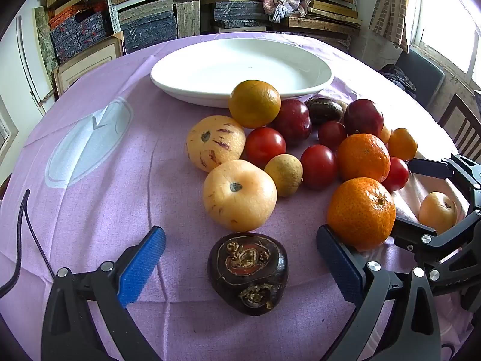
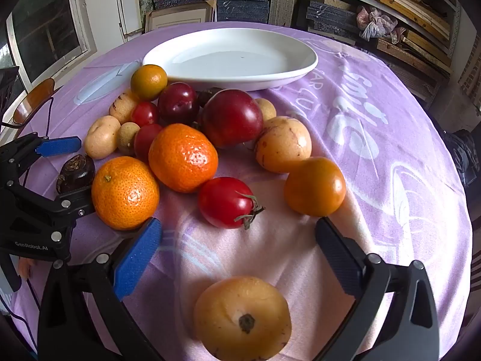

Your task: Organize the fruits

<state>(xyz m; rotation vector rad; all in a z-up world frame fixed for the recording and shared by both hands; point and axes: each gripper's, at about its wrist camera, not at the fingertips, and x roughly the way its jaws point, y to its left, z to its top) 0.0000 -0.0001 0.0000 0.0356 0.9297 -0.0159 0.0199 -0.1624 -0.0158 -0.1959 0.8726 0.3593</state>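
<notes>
A pile of fruit lies on the purple tablecloth in front of an empty white oval plate (image 1: 210,69), which also shows in the right wrist view (image 2: 228,57). My left gripper (image 1: 240,258) is open around a dark brown fruit (image 1: 248,273), which lies between its fingers untouched. An orange tangerine (image 1: 360,212) sits beside its right finger. My right gripper (image 2: 237,258) is open with a pale yellow fruit (image 2: 242,316) between its fingers, close to the camera. A red tomato (image 2: 227,201) and an orange fruit (image 2: 314,186) lie just ahead of it.
Two more tangerines (image 2: 183,156), dark red plums (image 2: 231,117), small tomatoes and yellow fruits crowd the middle. Shelves of boxes (image 1: 150,27) stand behind the table. A black cable (image 1: 27,225) lies at the left edge. A wooden chair (image 1: 463,129) stands at the right.
</notes>
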